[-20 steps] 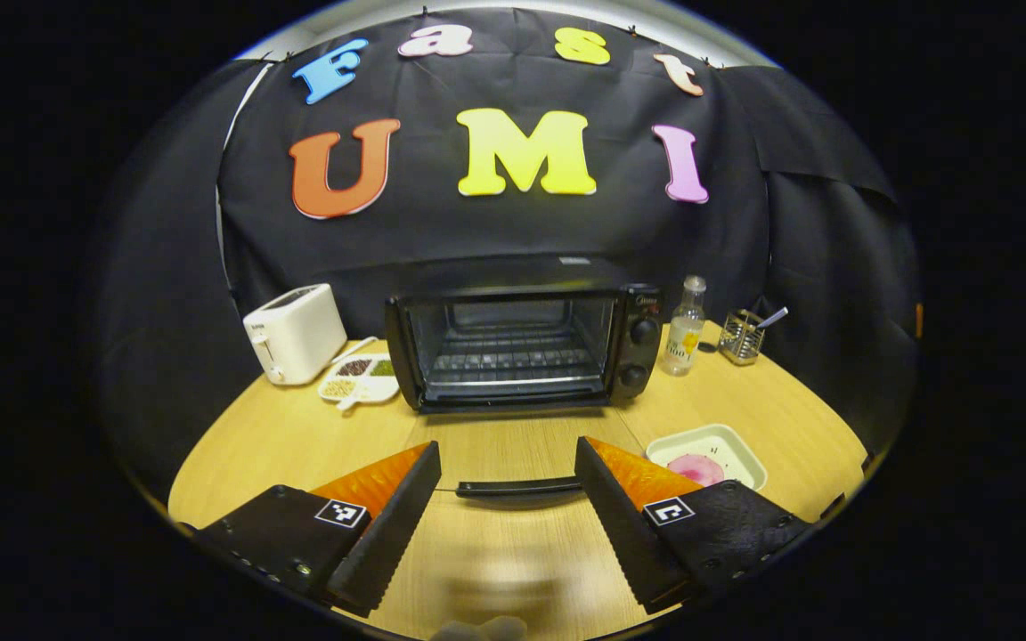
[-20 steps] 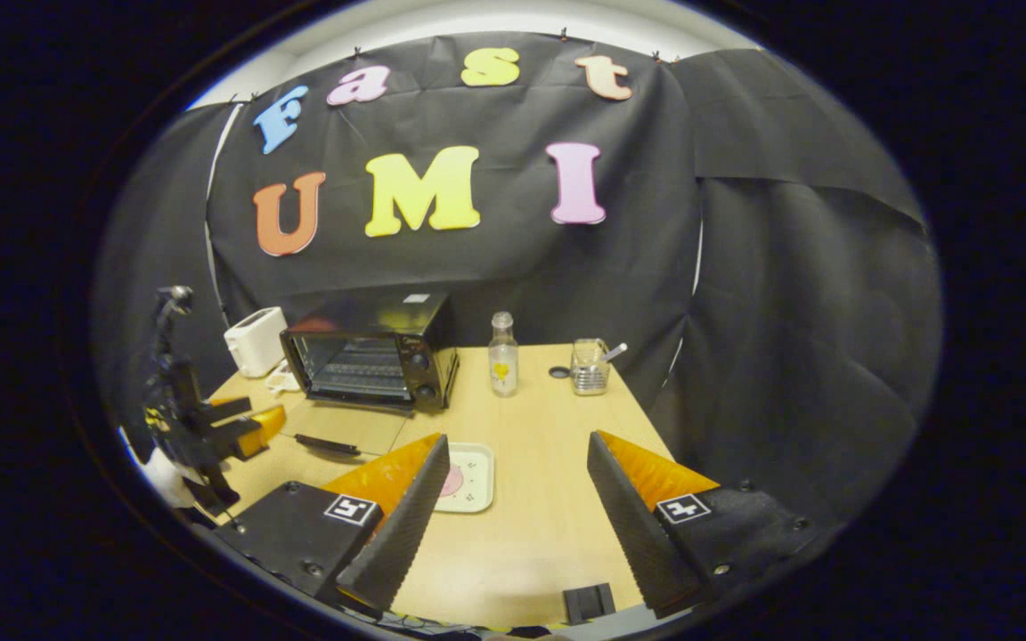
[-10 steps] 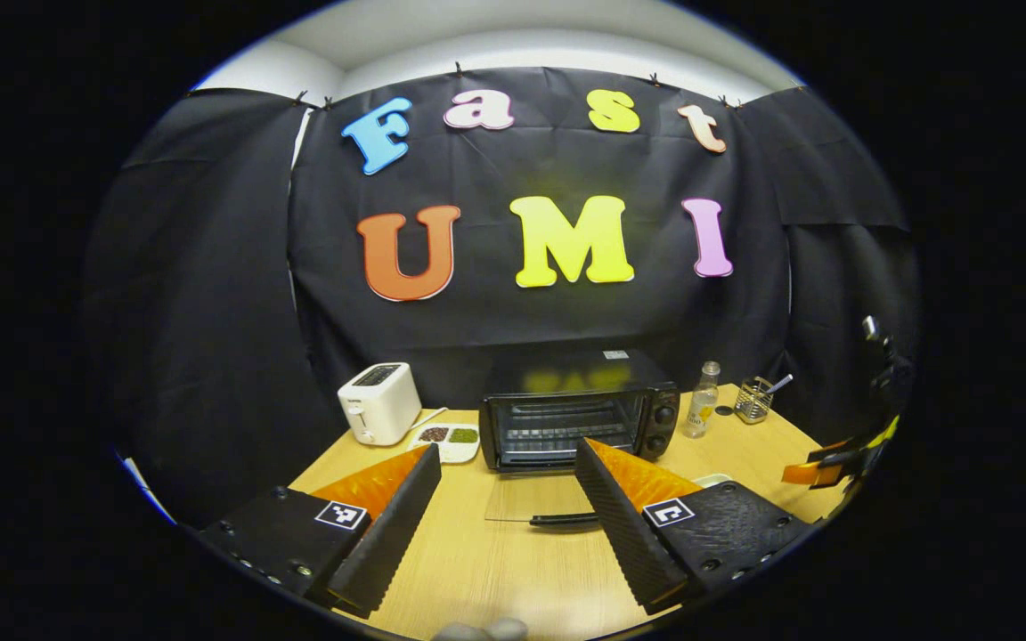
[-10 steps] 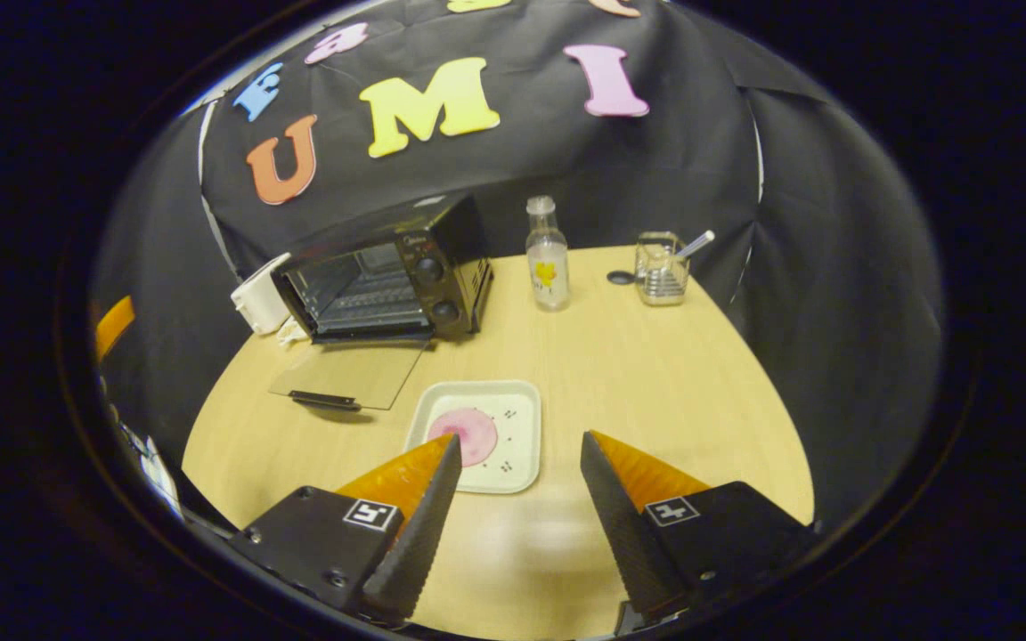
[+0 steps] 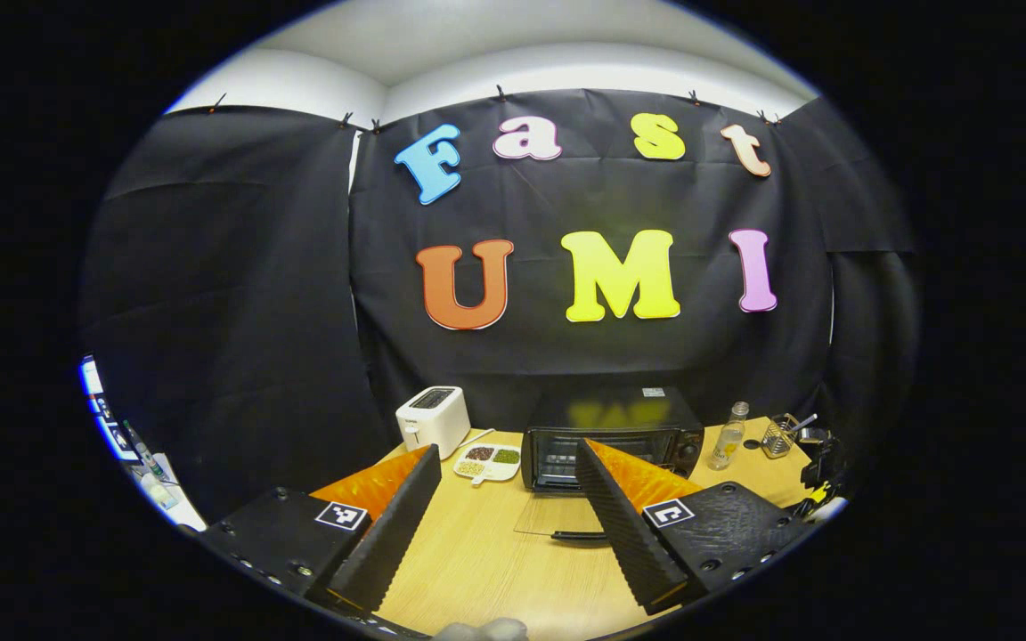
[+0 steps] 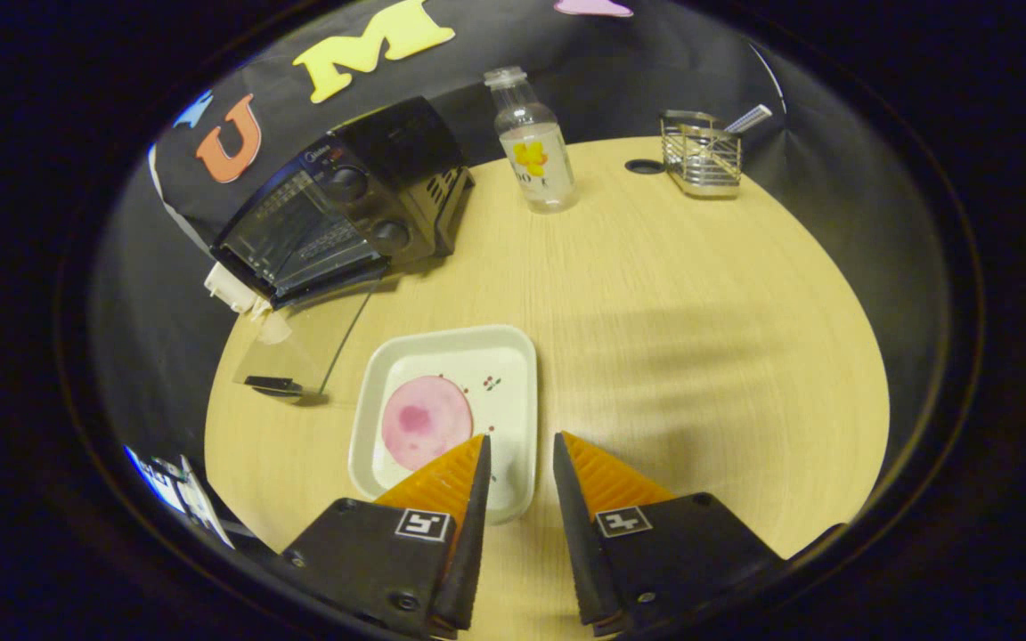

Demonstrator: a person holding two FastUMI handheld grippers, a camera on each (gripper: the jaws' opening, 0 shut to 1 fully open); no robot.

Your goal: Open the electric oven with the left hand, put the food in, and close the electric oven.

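Reaching down over the square white tray (image 6: 513,356) that holds a round pink food slice (image 6: 427,421), the right tool (image 6: 517,450) has its fingers narrowly apart, straddling the tray's near rim without clamping it. Its black electric oven (image 6: 335,223) stands beyond, glass door (image 6: 299,343) folded flat onto the pale wooden tabletop (image 6: 700,338). Closing on the rim seems next. Farther back, the left tool (image 5: 506,476) hangs wide apart, empty.
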